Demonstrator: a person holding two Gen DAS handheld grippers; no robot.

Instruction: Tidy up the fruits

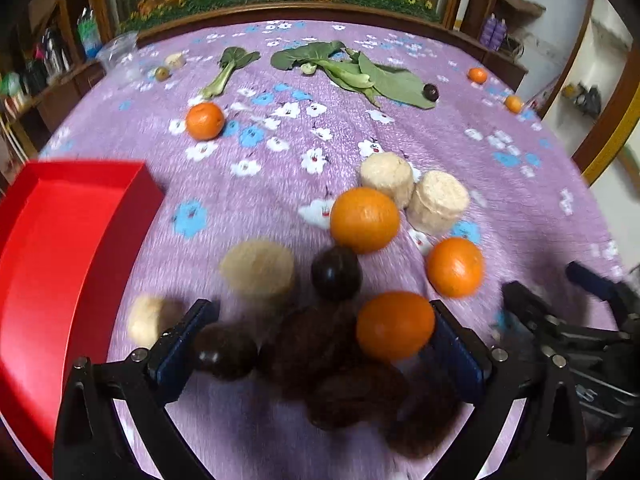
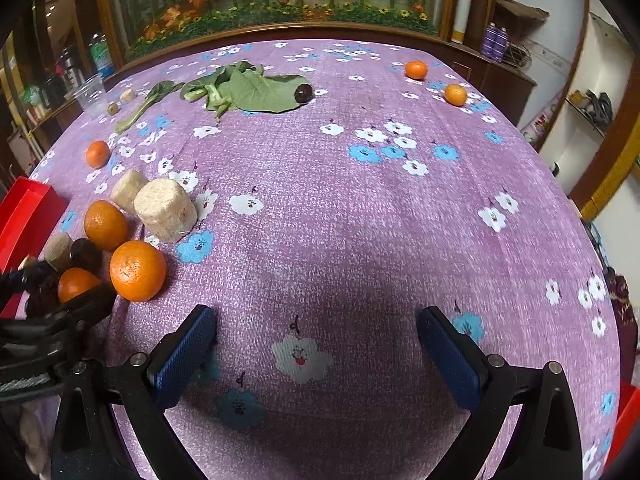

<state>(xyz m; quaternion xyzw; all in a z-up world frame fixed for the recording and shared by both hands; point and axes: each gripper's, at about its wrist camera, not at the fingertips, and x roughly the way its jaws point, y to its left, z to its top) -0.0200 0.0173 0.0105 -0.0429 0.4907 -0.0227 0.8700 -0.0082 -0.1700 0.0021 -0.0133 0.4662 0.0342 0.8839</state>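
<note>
Barely started: red tray (image 1: 60, 240), left of the left gripper (image 1: 320, 340), looks empty. Its jaws gape wide over an orange (image 1: 395, 326) and dark fruits (image 1: 320, 352). Right gripper (image 2: 316, 348) wide, empty, fruit cluster off its left; more oranges (image 2: 416, 69) scattered far ahead.

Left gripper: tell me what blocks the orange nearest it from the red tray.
The orange sits by the left gripper's right finger. Toward the red tray, a dark round fruit, dark brown fruits and a beige piece lie across a straight slide; lifting looks clear.
</note>
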